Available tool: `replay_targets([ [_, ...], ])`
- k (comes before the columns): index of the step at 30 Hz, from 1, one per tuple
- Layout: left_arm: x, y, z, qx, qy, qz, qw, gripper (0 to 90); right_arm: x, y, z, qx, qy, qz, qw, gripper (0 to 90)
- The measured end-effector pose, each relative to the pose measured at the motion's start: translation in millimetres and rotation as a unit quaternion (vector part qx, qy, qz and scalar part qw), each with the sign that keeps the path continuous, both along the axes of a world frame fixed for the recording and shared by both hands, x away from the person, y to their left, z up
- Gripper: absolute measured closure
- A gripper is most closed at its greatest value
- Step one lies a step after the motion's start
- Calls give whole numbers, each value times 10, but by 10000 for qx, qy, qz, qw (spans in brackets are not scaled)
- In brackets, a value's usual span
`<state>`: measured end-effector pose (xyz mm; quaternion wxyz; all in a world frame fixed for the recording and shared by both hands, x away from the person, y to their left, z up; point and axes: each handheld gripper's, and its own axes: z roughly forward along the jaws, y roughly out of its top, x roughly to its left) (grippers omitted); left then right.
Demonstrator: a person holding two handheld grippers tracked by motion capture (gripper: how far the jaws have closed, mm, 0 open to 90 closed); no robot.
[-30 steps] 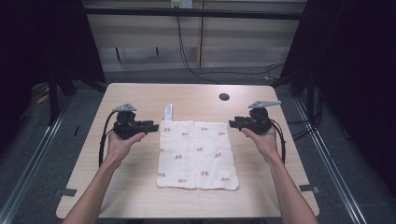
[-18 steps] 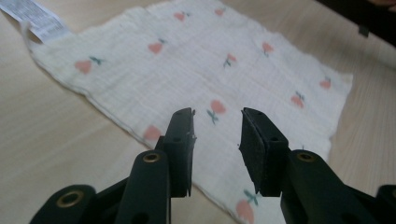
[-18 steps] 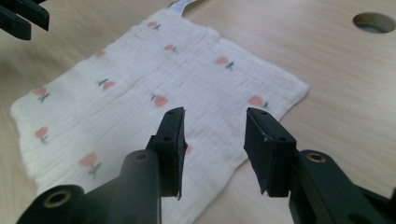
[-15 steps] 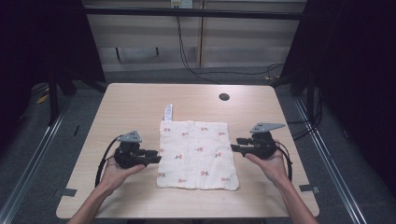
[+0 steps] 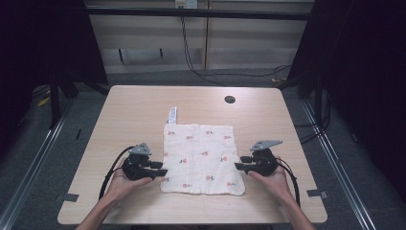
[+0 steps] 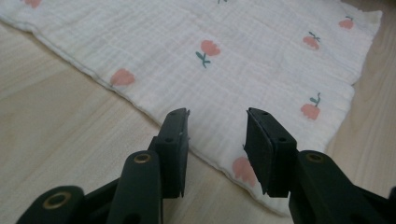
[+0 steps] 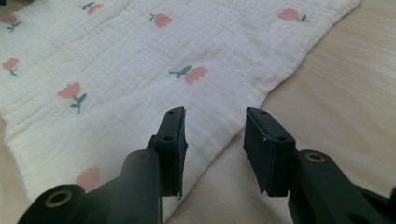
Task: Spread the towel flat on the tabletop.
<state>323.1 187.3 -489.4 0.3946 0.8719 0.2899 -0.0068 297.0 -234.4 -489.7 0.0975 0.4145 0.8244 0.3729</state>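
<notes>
White cloth (image 5: pixel 201 158) (tulip print) | side tag (image 5: pixel 172 115) unreadable | table (image 5: pixel 134 110)

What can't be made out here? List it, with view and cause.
- Cloth: whether single or folded; high view, too small.
- White tag at its far edge: printing too small, high view.
- Left gripper and right gripper: whether the tips touch the cloth; gripper views, angle too low.

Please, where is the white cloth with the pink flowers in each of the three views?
High view: cloth at table centre, between both grippers.
Left gripper view: upper part, its edge beneath the jaws.
Right gripper view: upper left, its edge beneath the jaws.
Shared landmark: the pink flower print.
</notes>
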Motion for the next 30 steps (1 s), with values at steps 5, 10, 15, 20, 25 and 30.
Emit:
replay_targets([
  [5, -13, -2, -28, 34, -35, 20, 10000, 583, 50, 40, -34, -93, -45, -15, 9999, 597],
  [10, -49, -31, -33, 22, -15, -45, 10000, 568, 56, 77, -76, -321, -34, 34, 9995, 614],
  [15, -75, -108, -78, 123, -91, -126, 9998, 550, 48, 114, -92, -391, -118, 72, 9991, 661],
  [20, -125, -122, -70, 274, -133, -474, 9984, 795, 44, 131, -100, -206, -107, 114, 9997, 866],
  [25, -157, -94, -62, 310, -117, -563, 9979, 882, 22, 103, -83, 34, 24, 112, 9999, 890],
  [30, -236, -31, -57, 275, 10, -623, 9977, 884, -61, 108, -67, 95, 114, 266, 9995, 891],
])
